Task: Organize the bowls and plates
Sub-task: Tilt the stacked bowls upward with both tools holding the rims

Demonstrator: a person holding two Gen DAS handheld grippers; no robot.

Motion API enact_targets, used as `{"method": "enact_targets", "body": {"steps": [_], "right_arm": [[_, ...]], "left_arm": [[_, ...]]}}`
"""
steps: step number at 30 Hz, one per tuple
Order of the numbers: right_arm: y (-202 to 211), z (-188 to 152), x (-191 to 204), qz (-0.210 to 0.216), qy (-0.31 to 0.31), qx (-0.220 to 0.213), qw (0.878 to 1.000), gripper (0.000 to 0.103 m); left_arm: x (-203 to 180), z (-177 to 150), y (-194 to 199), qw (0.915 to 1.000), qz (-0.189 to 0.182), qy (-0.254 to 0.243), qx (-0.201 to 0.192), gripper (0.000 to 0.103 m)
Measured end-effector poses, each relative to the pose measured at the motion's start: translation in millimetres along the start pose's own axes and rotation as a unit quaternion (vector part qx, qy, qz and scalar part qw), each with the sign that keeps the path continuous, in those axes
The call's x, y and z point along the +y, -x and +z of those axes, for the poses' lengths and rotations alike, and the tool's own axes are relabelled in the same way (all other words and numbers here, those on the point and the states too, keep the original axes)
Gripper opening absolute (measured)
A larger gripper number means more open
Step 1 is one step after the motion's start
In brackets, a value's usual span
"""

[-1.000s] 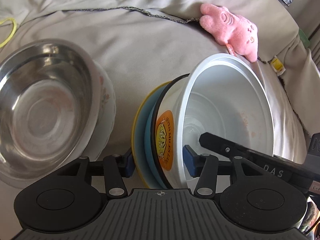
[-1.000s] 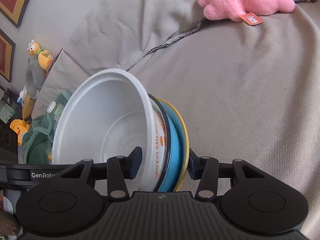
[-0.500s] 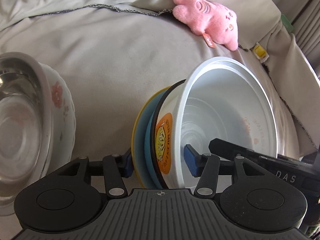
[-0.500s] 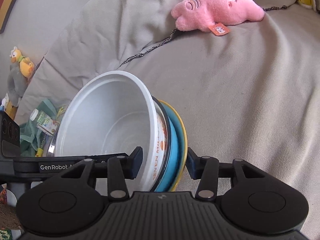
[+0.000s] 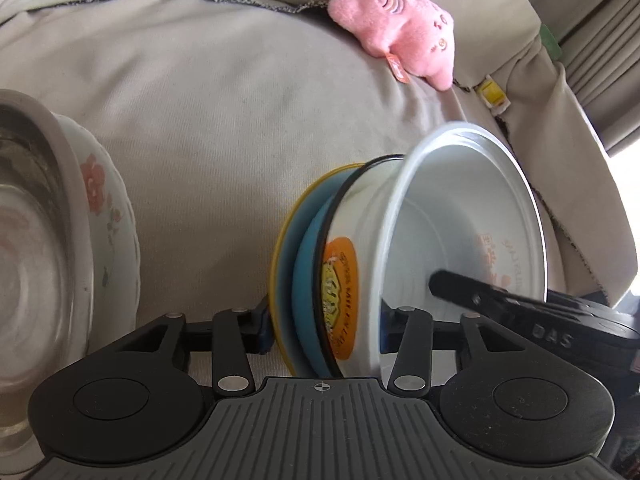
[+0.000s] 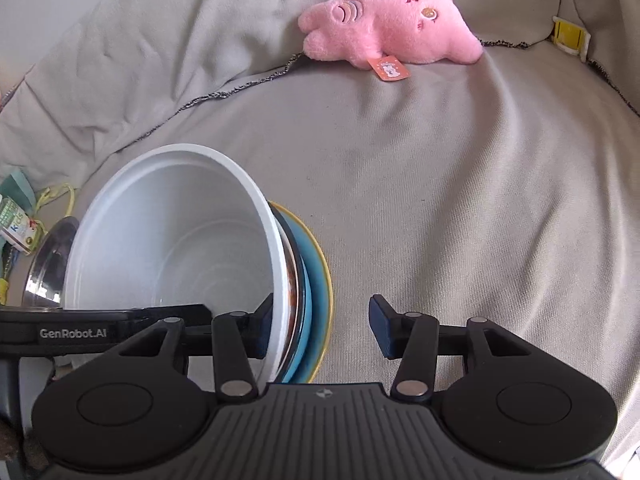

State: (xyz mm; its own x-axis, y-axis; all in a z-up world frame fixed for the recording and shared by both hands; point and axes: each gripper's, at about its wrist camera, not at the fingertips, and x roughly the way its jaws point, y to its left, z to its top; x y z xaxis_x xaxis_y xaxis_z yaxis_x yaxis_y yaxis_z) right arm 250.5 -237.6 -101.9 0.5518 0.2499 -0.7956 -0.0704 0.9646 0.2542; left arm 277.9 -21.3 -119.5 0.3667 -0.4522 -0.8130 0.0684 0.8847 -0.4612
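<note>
The tilted nested stack (image 5: pixel 360 280) is standing on edge on the sofa cover (image 5: pixel 224 128): a smooth white plastic bowl (image 6: pixel 172 240) inside a glossy black-rimmed bowl with an orange label (image 5: pixel 340 288), backed by a blue plate (image 5: pixel 306 280) and a yellow-rimmed plate (image 6: pixel 322 280). The left tongs (image 5: pixel 324 330) are closing across this stack; the right tongs (image 6: pixel 320 332) are standing apart, left pad inside the white bowl, right pad clear. A steel bowl (image 5: pixel 28 240) is sitting in a floral dish (image 5: pixel 108 216) nearby, so grouping looks well advanced.
</note>
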Motion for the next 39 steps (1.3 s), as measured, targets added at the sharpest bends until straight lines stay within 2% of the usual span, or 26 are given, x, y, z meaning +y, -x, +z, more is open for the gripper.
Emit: {"method": "enact_targets", "body": {"steps": [2,4,6,8,11,16,17,18,21,25,28,31,35,39], "right_arm": [[0,2,4,-0.017,0.003,-0.015,1.0,0.051],[4,2,6,-0.024,0.005,-0.047,0.999,0.068],[9,-1,5,-0.02,0.004,-0.084,0.996,0.074],[9,-4,1,0.008,-0.007,-0.102,0.995,0.076],[-1,-7,-9,0.069,-0.042,-0.097,0.992,0.076],[-24,-19,-24,0.114,-0.091,-0.068,0.987,0.068],[-30,-23,-29,0.135,-0.103,-0.057,0.984,0.068],[-34,-26,-33,0.156,-0.112,-0.048,0.98,0.065],[-41,-32,-36,0.201,-0.119,-0.03,0.972,0.055],[-46,-33,-43,0.214,-0.134,-0.024,0.967,0.044],[-50,-34,-50,0.231,-0.148,-0.02,0.962,0.044],[-50,-33,-51,0.233,-0.145,-0.022,0.961,0.044],[-47,-35,-49,0.229,-0.136,-0.026,0.964,0.044],[-46,-35,-47,0.227,-0.131,-0.026,0.965,0.044]], "left_arm": [[-2,3,7,0.9998,0.016,-0.006,0.006,0.031],[-9,11,15,0.9986,0.044,-0.03,0.004,0.03],[-20,20,24,0.9948,0.078,-0.065,-0.011,0.03],[-35,30,30,0.9891,0.109,-0.097,-0.017,0.035],[-58,39,25,0.9789,0.142,-0.147,-0.009,0.037],[-73,34,-3,0.9656,0.179,-0.181,0.051,0.039],[-71,32,-6,0.9665,0.174,-0.179,0.059,0.049],[-72,31,-8,0.9678,0.169,-0.175,0.064,0.053],[-77,31,-12,0.9638,0.182,-0.18,0.073,0.054],[-88,32,-15,0.9548,0.201,-0.192,0.104,0.054],[-97,32,-20,0.9453,0.221,-0.208,0.121,0.055],[-99,36,-23,0.9432,0.232,-0.195,0.136,0.055],[-96,40,-23,0.9426,0.228,-0.191,0.151,0.055],[-100,40,-26,0.9369,0.238,-0.196,0.164,0.055]]}}
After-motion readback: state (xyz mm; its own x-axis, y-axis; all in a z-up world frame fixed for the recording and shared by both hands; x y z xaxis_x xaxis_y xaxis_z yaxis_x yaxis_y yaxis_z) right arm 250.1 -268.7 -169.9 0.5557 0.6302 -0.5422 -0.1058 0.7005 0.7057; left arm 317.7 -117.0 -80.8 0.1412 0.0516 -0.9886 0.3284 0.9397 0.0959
